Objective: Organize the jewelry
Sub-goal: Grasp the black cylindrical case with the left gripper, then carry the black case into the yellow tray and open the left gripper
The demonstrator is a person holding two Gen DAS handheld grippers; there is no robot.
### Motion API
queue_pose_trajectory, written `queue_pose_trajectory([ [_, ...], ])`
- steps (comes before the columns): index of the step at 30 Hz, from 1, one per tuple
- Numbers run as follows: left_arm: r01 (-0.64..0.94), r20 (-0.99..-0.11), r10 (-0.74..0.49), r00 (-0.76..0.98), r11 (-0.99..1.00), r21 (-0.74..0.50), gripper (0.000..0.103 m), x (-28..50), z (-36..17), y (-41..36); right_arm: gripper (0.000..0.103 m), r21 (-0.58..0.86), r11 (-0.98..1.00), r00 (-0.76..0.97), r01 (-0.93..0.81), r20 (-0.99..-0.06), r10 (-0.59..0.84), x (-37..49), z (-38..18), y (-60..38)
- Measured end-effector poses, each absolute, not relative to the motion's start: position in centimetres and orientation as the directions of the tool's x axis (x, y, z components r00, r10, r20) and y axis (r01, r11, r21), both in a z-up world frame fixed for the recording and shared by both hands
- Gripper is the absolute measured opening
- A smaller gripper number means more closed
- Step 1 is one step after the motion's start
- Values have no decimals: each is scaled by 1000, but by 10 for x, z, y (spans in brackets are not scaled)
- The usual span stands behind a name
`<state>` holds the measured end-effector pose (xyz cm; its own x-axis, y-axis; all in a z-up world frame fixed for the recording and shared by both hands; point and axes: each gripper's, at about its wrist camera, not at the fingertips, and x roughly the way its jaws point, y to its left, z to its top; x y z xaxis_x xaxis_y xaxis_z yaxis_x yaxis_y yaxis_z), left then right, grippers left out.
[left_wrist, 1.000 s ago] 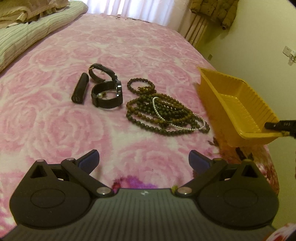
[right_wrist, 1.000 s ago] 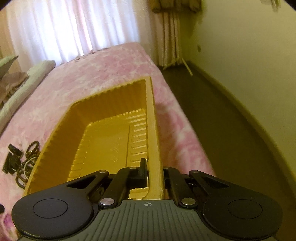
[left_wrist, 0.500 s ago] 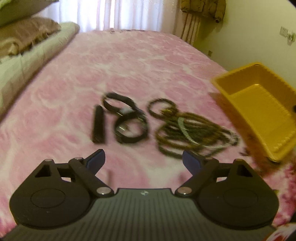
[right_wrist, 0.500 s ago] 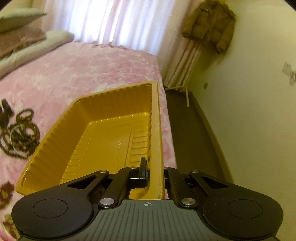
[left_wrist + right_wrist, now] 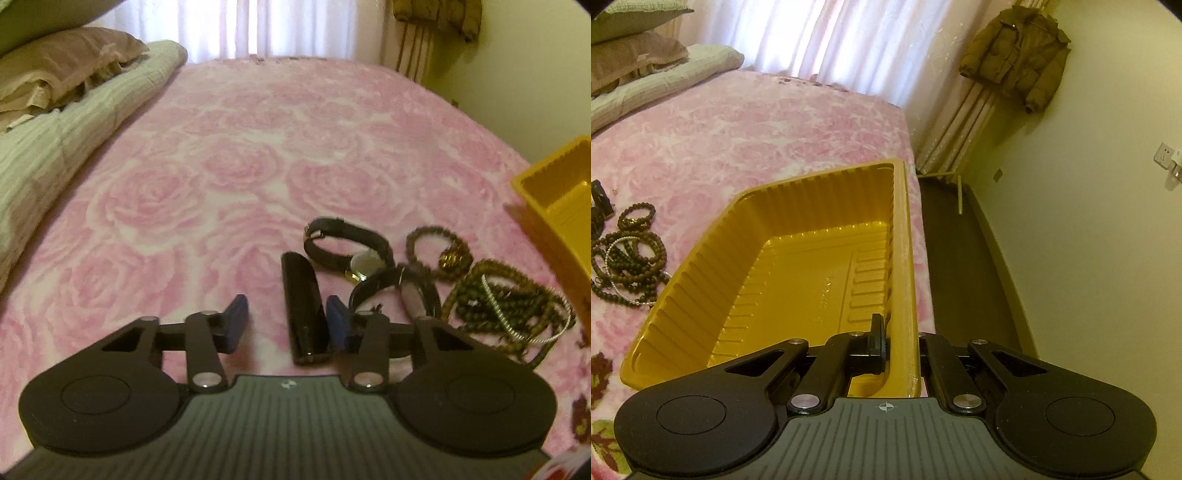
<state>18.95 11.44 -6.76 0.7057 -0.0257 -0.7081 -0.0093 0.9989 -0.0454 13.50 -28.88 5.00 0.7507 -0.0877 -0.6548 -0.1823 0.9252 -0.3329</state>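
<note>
- My left gripper hangs low over the pink rose bedspread, its jaws closing around a black oblong case that lies between them.
- The right blue pad sits just beside the case's right side; the left blue pad is apart from it, with bare bedspread showing in the gap. Nothing is pinched yet.
- Just beyond the case lie two black watches: one further up the bed, and one nearer, partly hidden behind my right finger.
- To their right, toward the bed's right edge, is a small dark bead bracelet, and nearer me a tangle of dark bead strands with a thin silver bangle through it.
- My right gripper is pressed together on the near right rim of the yellow tray, one finger inside the wall, the other outside.
- The tray sits at the bed's right edge, by the dark floor; its ribbed inside holds nothing, and the bead pile lies just off its left wall.
- Folded bedding is stacked along the bed's left side.
</note>
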Motion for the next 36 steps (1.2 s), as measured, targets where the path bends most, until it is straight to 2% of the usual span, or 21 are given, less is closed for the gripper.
queue_pose_trajectory([
  [4,9,-706,-19,708,1000,-17,32,188,-73,111,3,-335,925,751,-179,-654,-92,136,50,-288],
  [5,13,-705,-16,709,1000,-10,22,186,-72,109,3,-334,925,750,-180,-655,-91,136,50,-288],
  [6,12,-704,-10,710,1000,-1,20,185,-72,107,3,-334,925,749,-180,-656,-91,136,50,-288],
  [12,14,-706,7,708,1000,24,20,163,-56,104,3,-357,912,757,-199,-648,-88,130,48,-283],
  [18,25,-689,-28,724,1000,-15,20,134,-27,93,2,-382,898,765,-218,-638,-86,117,52,-281],
  [21,73,-672,-91,735,996,-55,20,126,-11,75,2,-370,903,760,-217,-645,-82,111,55,-286],
  [29,290,-625,-361,692,932,-217,20,132,16,-17,3,-364,895,730,-259,-680,-65,92,56,-282],
  [36,419,-638,-456,621,881,-221,20,143,11,-94,3,-360,885,696,-296,-715,-58,92,59,-285],
])
